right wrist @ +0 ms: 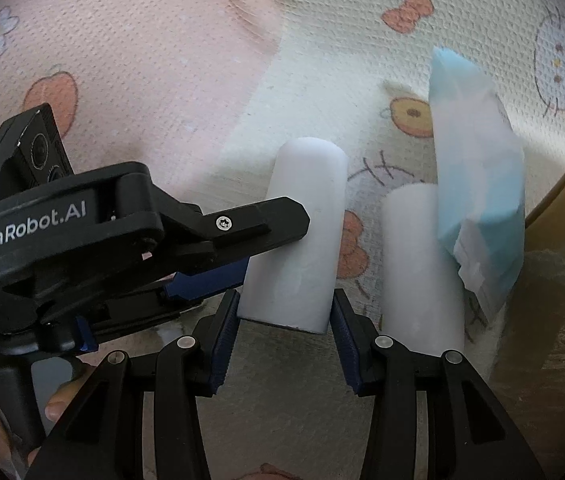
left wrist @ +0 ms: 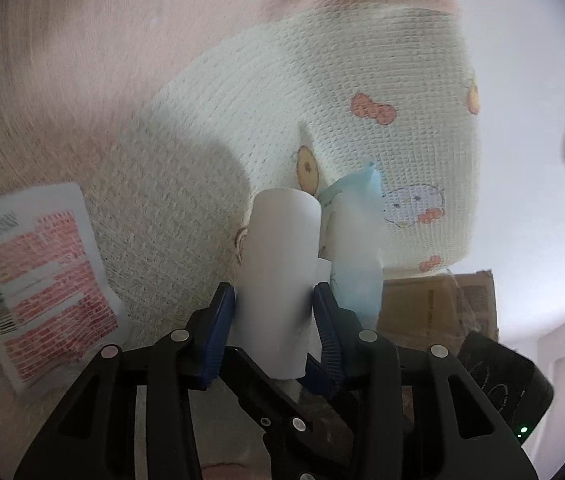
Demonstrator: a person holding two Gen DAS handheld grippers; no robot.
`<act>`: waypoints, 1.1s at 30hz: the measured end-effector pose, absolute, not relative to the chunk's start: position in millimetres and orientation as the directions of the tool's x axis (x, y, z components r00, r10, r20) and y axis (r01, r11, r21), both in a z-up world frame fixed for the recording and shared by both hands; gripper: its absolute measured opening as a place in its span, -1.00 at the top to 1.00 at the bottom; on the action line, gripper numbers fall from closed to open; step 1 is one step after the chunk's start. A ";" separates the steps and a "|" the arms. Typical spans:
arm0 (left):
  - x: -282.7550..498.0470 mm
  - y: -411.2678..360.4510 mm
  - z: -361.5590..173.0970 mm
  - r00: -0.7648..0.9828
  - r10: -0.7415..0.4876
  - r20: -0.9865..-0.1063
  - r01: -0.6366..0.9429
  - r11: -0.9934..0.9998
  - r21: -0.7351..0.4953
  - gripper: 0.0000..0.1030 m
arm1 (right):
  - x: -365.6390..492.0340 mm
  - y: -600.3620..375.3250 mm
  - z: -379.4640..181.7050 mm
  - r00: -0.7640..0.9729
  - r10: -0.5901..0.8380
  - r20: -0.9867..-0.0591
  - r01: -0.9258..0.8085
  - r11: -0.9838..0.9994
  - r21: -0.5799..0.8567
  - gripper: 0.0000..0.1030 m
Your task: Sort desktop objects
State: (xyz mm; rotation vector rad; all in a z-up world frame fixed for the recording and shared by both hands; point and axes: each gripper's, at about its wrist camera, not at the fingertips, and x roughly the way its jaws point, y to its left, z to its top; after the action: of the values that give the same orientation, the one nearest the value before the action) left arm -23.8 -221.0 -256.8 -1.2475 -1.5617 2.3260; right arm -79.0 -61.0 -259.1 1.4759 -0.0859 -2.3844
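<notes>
A white cylinder [left wrist: 278, 264] [right wrist: 294, 232] stands tilted on a cartoon-printed mat [right wrist: 130, 80]. My left gripper [left wrist: 276, 296] is shut on it, both blue pads pressed against its sides. In the right wrist view the left gripper [right wrist: 278, 246] reaches in from the left and holds the cylinder's middle. My right gripper [right wrist: 287, 304] is open, and its fingertips flank the cylinder's near end, with a thin gap on the right side. Just right of it stands a second white cylinder [right wrist: 422, 272], with a blue packet [right wrist: 478, 184] [left wrist: 358, 240] leaning against it.
A sheet with red print [left wrist: 42, 272] lies on the mat at the left. A cardboard box [left wrist: 438, 304] sits behind the packet, beside a black part with a green light [left wrist: 502, 384]. A tan curved edge [right wrist: 562, 184] borders the mat on the right. A person's fingers [right wrist: 58, 404] hold the left gripper's handle.
</notes>
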 end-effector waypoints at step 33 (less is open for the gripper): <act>2.0 -204.2 -202.1 -0.637 0.344 -0.690 0.333 -0.685 -0.648 0.29 | -56.6 -64.9 -242.4 -0.343 -0.304 -0.889 0.301 -0.932 0.203 0.19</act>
State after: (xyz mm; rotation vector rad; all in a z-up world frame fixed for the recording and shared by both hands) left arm 2.0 -204.2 -202.1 -1.3363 -1.2447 2.5485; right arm -56.6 -64.9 -242.4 1.5295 -0.0036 -2.3092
